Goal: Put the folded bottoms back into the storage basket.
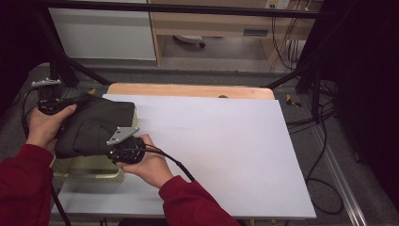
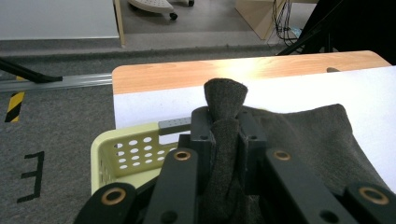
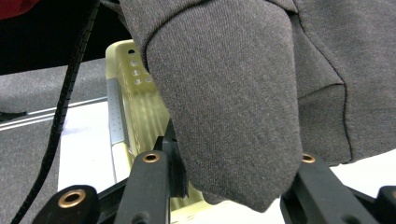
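Note:
A dark grey garment (image 1: 94, 127) hangs between my two grippers above a pale yellow perforated basket (image 1: 89, 172) at the table's left edge. My left gripper (image 1: 51, 106) is at the garment's far left corner. In the left gripper view it (image 2: 226, 126) is shut on a bunched fold of the cloth (image 2: 317, 140), with the basket (image 2: 126, 149) below. My right gripper (image 1: 124, 150) is at the garment's near right edge. In the right gripper view a thick fold of the garment (image 3: 233, 93) fills the space between its jaws (image 3: 233, 179), over the basket (image 3: 135, 102).
A white sheet (image 1: 226, 150) covers most of the wooden table (image 1: 188, 89). Black frame posts (image 1: 61, 70) rise at the back left and right. Cables (image 1: 320, 141) lie on the grey floor to the right. Both sleeves are red.

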A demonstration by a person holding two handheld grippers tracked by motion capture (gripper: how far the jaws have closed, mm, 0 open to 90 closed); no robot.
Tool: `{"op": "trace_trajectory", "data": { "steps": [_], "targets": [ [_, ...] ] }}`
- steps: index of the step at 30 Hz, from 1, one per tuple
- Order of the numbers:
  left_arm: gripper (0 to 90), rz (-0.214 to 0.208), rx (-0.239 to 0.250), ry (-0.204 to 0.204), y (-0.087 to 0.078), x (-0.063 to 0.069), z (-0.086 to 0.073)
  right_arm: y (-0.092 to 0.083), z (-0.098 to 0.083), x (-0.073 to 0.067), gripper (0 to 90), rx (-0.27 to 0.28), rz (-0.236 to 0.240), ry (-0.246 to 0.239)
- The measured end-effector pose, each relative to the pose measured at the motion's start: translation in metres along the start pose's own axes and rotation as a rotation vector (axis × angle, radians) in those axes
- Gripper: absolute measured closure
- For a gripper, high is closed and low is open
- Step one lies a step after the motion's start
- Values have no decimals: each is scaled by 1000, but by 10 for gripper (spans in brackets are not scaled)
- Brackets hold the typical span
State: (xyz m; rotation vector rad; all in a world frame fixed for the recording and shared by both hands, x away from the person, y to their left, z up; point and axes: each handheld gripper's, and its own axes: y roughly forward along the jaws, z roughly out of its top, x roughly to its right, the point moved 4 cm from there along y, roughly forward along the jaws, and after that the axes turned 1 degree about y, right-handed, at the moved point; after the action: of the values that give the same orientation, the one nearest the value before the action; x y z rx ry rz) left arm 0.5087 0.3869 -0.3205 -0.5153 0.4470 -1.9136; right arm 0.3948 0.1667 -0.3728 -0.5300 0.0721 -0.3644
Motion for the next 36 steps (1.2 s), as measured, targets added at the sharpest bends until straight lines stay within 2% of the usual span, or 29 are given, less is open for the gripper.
{"op": "trace_trajectory", "data": {
  "steps": [10, 22, 31, 36],
  "targets": [
    [805, 14, -4, 4, -1, -4, -2, 5, -2, 0, 641, 7, 12, 6],
    [805, 35, -40, 15, 2, -11, -13, 18, -9, -4, 640, -6, 32, 20],
    [805, 41, -14, 2, -3, -18, -12, 26, -7, -2, 640, -7, 39, 32],
    [804, 50, -15, 4, -4, -21, -13, 28, -4, -3, 639, -15, 30, 20]
  ]
}}
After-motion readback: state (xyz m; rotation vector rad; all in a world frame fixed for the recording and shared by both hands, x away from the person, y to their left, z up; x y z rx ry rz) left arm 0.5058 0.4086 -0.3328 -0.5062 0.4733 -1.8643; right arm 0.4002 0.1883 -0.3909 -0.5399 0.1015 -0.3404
